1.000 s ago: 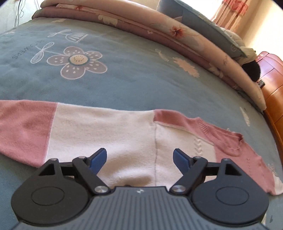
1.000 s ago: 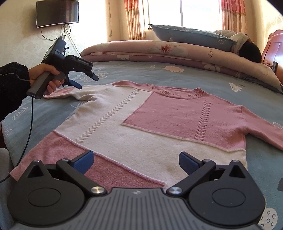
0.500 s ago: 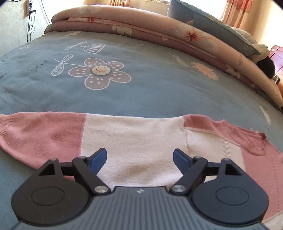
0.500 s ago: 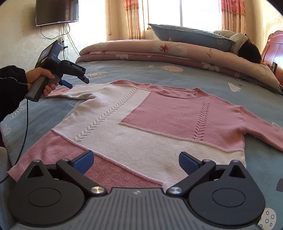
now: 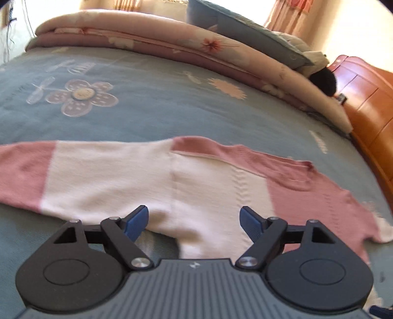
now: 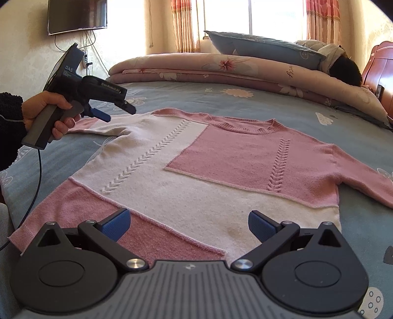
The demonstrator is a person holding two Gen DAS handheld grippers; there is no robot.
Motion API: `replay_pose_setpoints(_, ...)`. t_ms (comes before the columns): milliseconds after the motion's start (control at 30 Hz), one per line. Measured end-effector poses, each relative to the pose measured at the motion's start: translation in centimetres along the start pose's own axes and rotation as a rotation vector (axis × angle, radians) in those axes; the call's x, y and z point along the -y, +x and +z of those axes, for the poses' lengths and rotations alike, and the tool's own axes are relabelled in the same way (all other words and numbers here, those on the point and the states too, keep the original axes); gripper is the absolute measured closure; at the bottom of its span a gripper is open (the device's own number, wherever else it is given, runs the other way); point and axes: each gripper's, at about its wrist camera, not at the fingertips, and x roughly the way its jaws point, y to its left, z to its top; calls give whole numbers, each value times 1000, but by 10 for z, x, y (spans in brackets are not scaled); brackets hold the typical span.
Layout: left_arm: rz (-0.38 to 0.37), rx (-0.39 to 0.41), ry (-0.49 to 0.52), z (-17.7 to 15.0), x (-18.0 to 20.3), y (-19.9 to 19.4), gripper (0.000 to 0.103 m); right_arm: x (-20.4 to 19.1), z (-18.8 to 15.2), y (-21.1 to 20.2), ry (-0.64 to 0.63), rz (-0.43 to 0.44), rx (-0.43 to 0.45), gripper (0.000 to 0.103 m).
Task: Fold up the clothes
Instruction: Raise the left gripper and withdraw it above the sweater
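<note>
Lying flat and face up on the blue flowered bedspread [image 6: 282, 103], the pink and cream sweater [image 6: 196, 171] spreads across the middle of the bed, its neckline toward the rolled floral quilt [image 6: 221, 68] and its hem toward the right wrist camera. The right claw [image 6: 188, 224] hangs just above the hem with its blue fingers [image 6: 114, 224] spread wide, holding nothing; a pink band of the hem lies under the left finger and cream knit with a faint brownish stain lies between the two. The left claw [image 6: 115, 114], seen from the right wrist view in a hand [image 6: 45, 110] with a dark fuzzy sleeve [image 6: 9, 130], points at the sweater's sleeve [image 5: 86, 176] near the armpit. In its own view the left claw [image 5: 194, 220] is also spread wide and empty, poised low over the cream part of that sleeve, whose pink cuff end runs off to the left; whether the fingertips touch the knit cannot be told. The other sleeve [image 6: 363, 176] stretches out to the right, flat on the bedspread. A blue pillow [image 6: 265, 49] rests on the quilt, a person's dark-haired head [image 6: 346, 71] lies beside the wooden headboard [image 6: 383, 73], and a dark screen [image 6: 77, 14] hangs on the wall.
</note>
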Motion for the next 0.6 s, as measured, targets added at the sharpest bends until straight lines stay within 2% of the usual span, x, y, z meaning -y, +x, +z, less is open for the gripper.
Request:
replay_pose_setpoints(67,-64,-32,-14,-8,12,6,21,0,0,-1,2,0,0,0)
replay_pose_setpoints(133,-72,-63,-10,-14,20,14,22,1,0,-2,3,2,5,0)
replay_pose_setpoints(333,8,-113,-11,-29,14,35,22,2,2,-8,10,6,21,0)
replay_pose_setpoints(433,5,-105,12,-39,14,24,21,3,3,-10,14,7,28,0)
replay_pose_setpoints(600,44,-130,100,-52,26,1,22,4,3,-14,22,7,40,0)
